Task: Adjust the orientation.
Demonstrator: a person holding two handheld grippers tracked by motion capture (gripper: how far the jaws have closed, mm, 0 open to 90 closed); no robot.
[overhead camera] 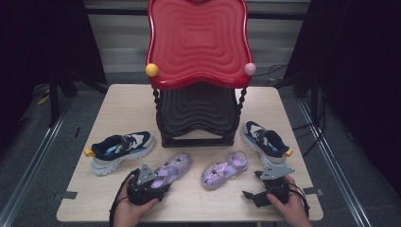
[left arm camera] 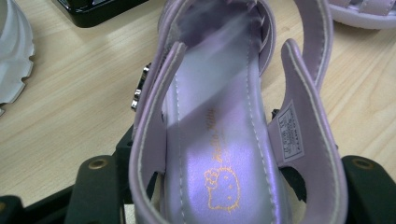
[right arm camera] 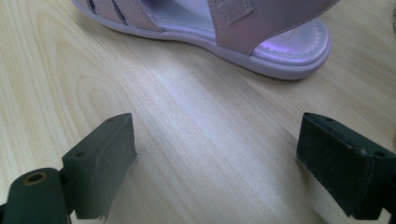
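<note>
sandal (left arm camera: 219, 140) heel cut off, jaws hide sides

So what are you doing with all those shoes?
A person holds a gripper in each hand at a table with two sneakers, two purple sandals and a red rack. The left gripper has its jaws around the heel of the left sandal. The right gripper waits with open jaws, short of the other sandal.

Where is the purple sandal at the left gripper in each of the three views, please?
High view: left purple sandal, lower centre, heel at the left gripper.
Left gripper view: sandal in the centre, heel between the jaws.
Right gripper view: the other sandal lies there instead.
Shared landmark: light wooden table.
</note>
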